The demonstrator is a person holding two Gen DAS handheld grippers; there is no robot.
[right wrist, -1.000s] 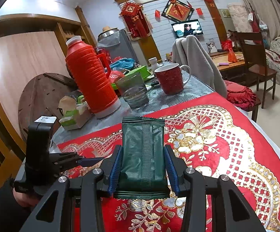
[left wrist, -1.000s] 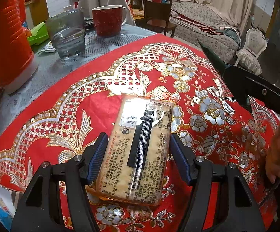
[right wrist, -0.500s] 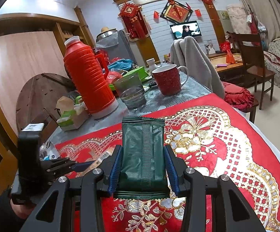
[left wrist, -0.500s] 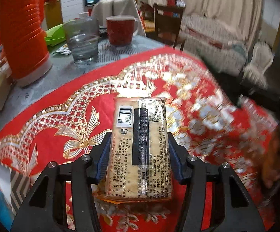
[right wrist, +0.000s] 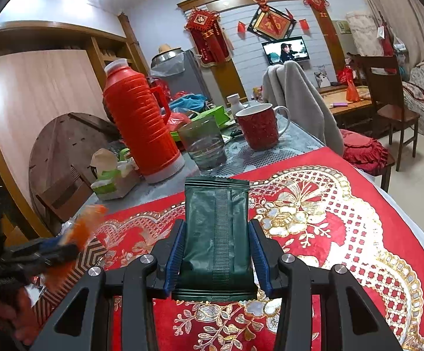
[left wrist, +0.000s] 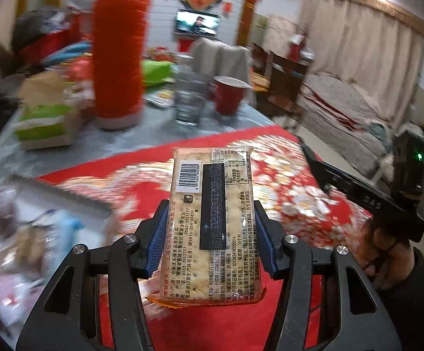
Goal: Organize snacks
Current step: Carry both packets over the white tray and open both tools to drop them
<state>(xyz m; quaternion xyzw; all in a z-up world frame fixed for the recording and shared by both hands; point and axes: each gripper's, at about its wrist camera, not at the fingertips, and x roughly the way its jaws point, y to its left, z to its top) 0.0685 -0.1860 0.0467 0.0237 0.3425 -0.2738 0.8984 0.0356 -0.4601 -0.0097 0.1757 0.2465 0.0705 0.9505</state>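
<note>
My left gripper [left wrist: 210,234] is shut on a clear cracker packet [left wrist: 212,193] with a barcode and a black strip. The packet hangs above the red embroidered tablecloth [left wrist: 299,193]. In the right wrist view that gripper [right wrist: 45,251] shows blurred at the left edge, with an orange smear of the packet [right wrist: 86,225] in it. My right gripper [right wrist: 216,257] is shut on a dark green foil packet [right wrist: 216,219], upright over the cloth. A box holding several snack packets [left wrist: 21,234] lies blurred at the lower left of the left wrist view.
At the back of the table stand a red thermos [right wrist: 141,128], a glass of water [right wrist: 204,143], a red mug [right wrist: 258,128] and a tissue box [right wrist: 112,178]. A chair draped with grey cloth [right wrist: 299,102] stands behind. The table edge curves down the right side.
The left gripper's pads closed on the cracker packet and lifted it off the cloth, swinging left toward the box. The right gripper with the green packet stayed put.
</note>
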